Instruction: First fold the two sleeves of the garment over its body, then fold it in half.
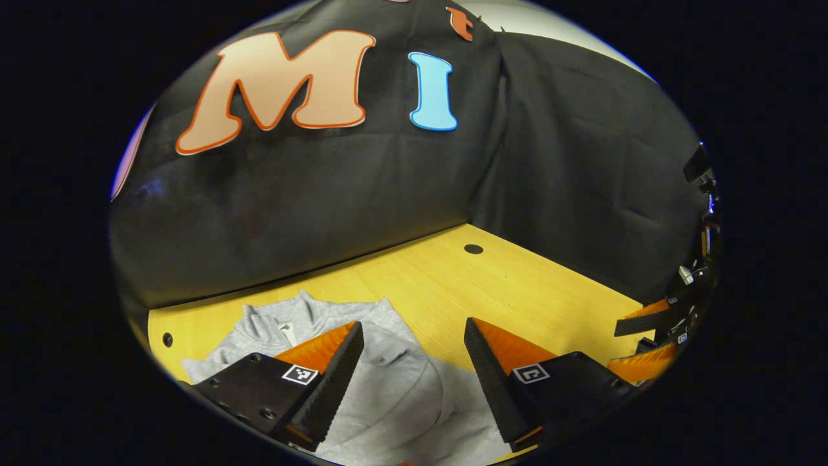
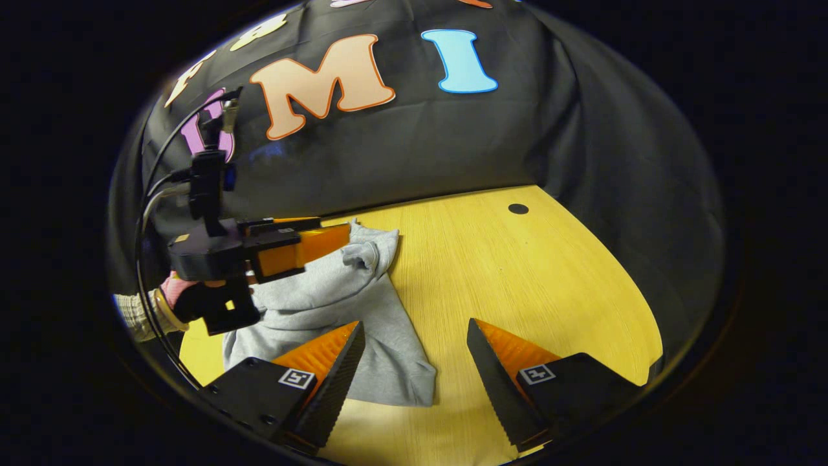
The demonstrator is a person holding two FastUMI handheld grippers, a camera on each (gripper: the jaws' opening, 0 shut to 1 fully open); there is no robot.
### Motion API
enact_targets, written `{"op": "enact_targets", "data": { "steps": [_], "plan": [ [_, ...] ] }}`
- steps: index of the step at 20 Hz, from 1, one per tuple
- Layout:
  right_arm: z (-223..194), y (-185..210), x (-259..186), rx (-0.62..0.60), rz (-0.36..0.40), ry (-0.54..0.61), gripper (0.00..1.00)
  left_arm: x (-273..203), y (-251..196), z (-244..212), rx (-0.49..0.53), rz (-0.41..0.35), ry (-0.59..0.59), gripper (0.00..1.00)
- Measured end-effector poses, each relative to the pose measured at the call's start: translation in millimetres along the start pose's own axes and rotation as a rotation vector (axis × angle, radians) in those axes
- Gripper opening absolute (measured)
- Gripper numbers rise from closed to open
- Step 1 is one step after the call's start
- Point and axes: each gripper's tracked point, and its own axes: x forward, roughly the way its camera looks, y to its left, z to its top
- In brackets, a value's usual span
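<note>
Black cloth walls close off the booth on two sides, and below them runs a yellow wooden table with a small dark hole near its back corner. Next in size, the grey garment lies on the table's left part in the right gripper view, already folded into a compact bundle, its collar end bunched up toward the back wall and its lower edge reaching down near the front. In the left gripper view the same garment's collar and zipper sit just ahead of the fingers, fabric spreading underneath them. Now the tools: the left gripper hangs over the garment with its jaws spread wide, nothing between them. The right gripper is likewise parted and empty, one finger above the garment's lower edge, the other above bare wood. In the right gripper view, the left gripper appears side-on above the garment's far side, held by a hand with a patterned cuff at the wrist.
</note>
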Motion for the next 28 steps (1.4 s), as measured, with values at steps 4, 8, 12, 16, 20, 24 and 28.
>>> {"op": "enact_targets", "data": {
  "steps": [4, 8, 12, 16, 20, 24, 28],
  "plan": [
    [-11.3, 4.9, 4.9, -0.042, 0.027, 0.02, 0.98, -64.8, 23.6, -24.3, -0.057, 0.074, 0.003, 0.93],
    [-32.9, 17.2, 12.7, -0.104, 0.065, 0.052, 0.99, -133.2, 53.2, -65.3, -0.098, 0.191, 0.051, 0.93],
    [-55.6, 29.0, 24.7, -0.184, 0.092, 0.08, 0.98, -190.9, 77.0, -108.1, -0.136, 0.309, 0.092, 0.94],
    [-81.6, 28.5, 34.6, -0.247, 0.087, 0.103, 0.96, -234.4, 85.3, -163.7, -0.213, 0.393, 0.163, 0.95],
    [-113.5, 16.7, 39.1, -0.265, 0.07, 0.157, 0.96, -255.0, 86.9, -218.0, -0.307, 0.462, 0.211, 0.95],
    [-132.6, 9.5, 45.4, -0.274, 0.046, 0.186, 0.99, -250.0, 81.6, -253.6, -0.41, 0.491, 0.251, 0.95],
    [-135.5, 11.0, 49.5, -0.244, 0.041, 0.186, 0.99, -242.4, 73.5, -264.2, -0.441, 0.488, 0.261, 0.95]
  ]
}}
